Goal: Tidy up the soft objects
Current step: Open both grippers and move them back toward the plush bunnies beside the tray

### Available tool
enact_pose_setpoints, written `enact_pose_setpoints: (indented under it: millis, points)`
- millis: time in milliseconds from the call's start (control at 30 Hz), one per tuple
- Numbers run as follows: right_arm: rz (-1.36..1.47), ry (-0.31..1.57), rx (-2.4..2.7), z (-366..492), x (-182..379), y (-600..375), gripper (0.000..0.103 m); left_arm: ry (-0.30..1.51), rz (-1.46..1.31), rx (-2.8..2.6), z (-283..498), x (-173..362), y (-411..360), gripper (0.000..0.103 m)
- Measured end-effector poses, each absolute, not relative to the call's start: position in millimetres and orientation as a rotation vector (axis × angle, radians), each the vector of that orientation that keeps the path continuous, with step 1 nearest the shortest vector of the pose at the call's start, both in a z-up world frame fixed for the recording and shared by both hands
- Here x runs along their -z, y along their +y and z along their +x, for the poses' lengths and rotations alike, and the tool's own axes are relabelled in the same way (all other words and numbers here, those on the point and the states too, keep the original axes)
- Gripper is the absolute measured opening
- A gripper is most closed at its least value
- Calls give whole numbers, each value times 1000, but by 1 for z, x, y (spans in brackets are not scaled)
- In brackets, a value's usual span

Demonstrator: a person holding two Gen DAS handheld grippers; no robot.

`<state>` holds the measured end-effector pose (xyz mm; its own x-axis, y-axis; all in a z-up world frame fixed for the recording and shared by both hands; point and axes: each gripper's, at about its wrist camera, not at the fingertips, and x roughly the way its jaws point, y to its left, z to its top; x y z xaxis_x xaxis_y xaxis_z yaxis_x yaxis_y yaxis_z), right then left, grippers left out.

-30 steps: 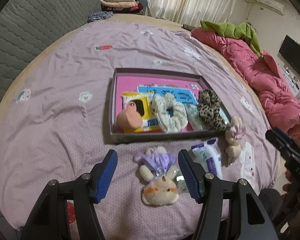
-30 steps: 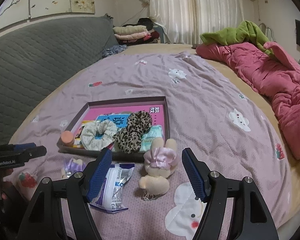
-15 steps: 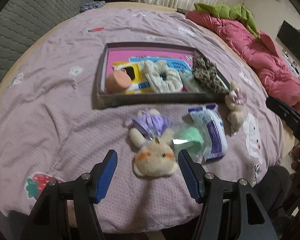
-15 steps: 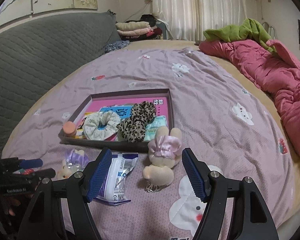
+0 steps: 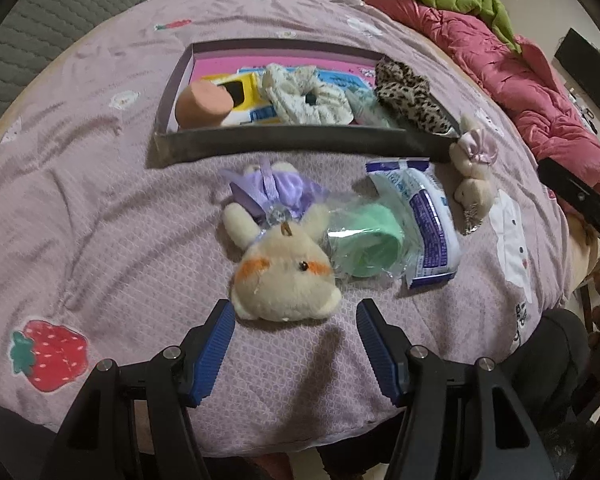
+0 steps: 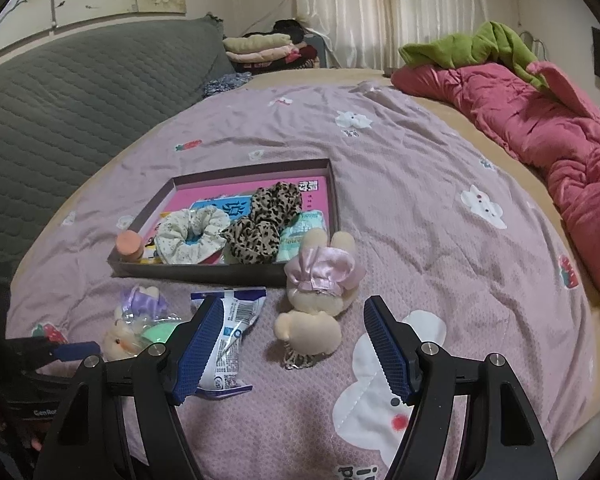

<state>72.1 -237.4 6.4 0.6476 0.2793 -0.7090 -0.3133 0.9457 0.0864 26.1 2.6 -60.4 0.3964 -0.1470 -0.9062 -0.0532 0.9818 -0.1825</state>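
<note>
A cream plush bunny in a purple dress [image 5: 284, 264] lies on the lilac bedspread, its head just in front of my open left gripper [image 5: 295, 320]. Beside it sit a green item in clear wrap [image 5: 364, 244] and a white-blue packet [image 5: 424, 220]. A second plush bunny in a pink dress [image 6: 316, 300] lies just ahead of my open right gripper [image 6: 292, 320], nothing between its fingers. Behind them the shallow dark tray [image 5: 300, 140] holds a floral scrunchie [image 5: 304, 94], a leopard scrunchie [image 5: 408, 94], a peach sponge [image 5: 202, 104] and flat packets.
A pink quilt [image 6: 540, 128] with a green cloth on it lies along the bed's right side. A grey quilted headboard [image 6: 80, 80] stands at the left, folded clothes [image 6: 260, 48] behind it. The bed's front edge [image 5: 260, 446] runs under the left gripper.
My left gripper has dropped and tilted down toward the purple-dressed bunny, which now looms larger just before its fingers. The right gripper has barely shifted. Both stay open.
</note>
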Motion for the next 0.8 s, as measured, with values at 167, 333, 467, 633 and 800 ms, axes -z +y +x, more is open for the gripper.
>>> enact_pose_setpoints:
  millis: [167,333,467,633,800]
  points:
    - [-46,804,-336,74,-4,-238,74,1183,-181,38,31,71,-1,63]
    - [-49,820,-332,78,2,-238,74,1177,-188,-3,36,78,4,63]
    - [-52,832,-331,80,7,-238,74,1167,-187,-9,37,77,10,63]
    - [-52,856,-326,86,17,-237,74,1150,-204,-30,37,75,21,63]
    - [-42,881,-315,92,28,-236,74,1120,-228,-55,41,72,33,63]
